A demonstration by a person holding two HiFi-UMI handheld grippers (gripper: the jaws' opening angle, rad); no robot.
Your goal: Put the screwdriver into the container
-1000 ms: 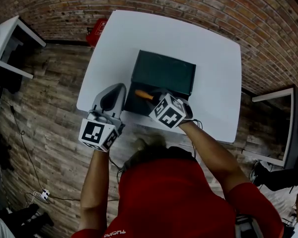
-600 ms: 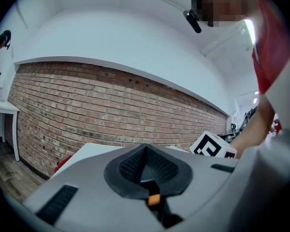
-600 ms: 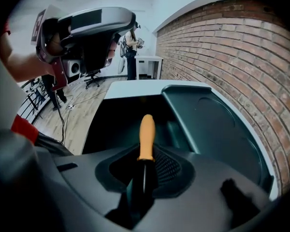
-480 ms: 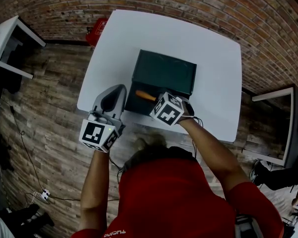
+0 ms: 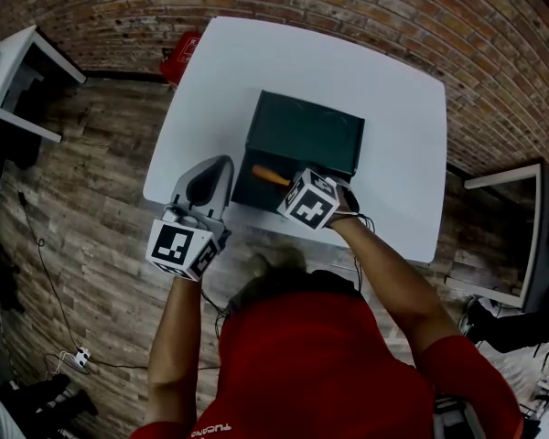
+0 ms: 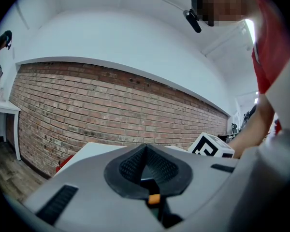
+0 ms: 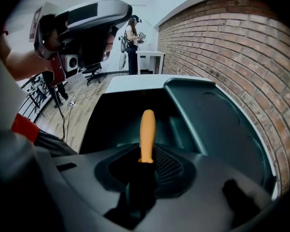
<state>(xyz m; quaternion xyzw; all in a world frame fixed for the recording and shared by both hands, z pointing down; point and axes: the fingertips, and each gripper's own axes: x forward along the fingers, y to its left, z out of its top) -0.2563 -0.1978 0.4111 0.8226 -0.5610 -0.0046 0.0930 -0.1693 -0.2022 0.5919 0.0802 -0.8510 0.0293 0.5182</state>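
Note:
A dark green container [image 5: 302, 131] stands open in the middle of the white table [image 5: 393, 117]. My right gripper [image 5: 288, 183] hangs over its near edge, pointing steeply down, shut on the screwdriver [image 5: 267, 176]. In the right gripper view the orange handle of the screwdriver [image 7: 147, 129] sticks out ahead of the right gripper [image 7: 146, 161], above the container's dark inside [image 7: 208, 115]. My left gripper [image 5: 221, 163] rests level at the container's left side, shut with nothing in it; in its own view the left gripper [image 6: 146, 166] shows pads that meet.
A red object [image 5: 178, 58] lies on the wooden floor beyond the table's far left corner. White desks [image 5: 18, 71] stand at the left, another [image 5: 503, 236] at the right. A brick wall runs behind the table. A person [image 7: 133, 42] stands far off.
My right gripper has tipped very slightly with the screwdriver still in it. The left gripper has kept still.

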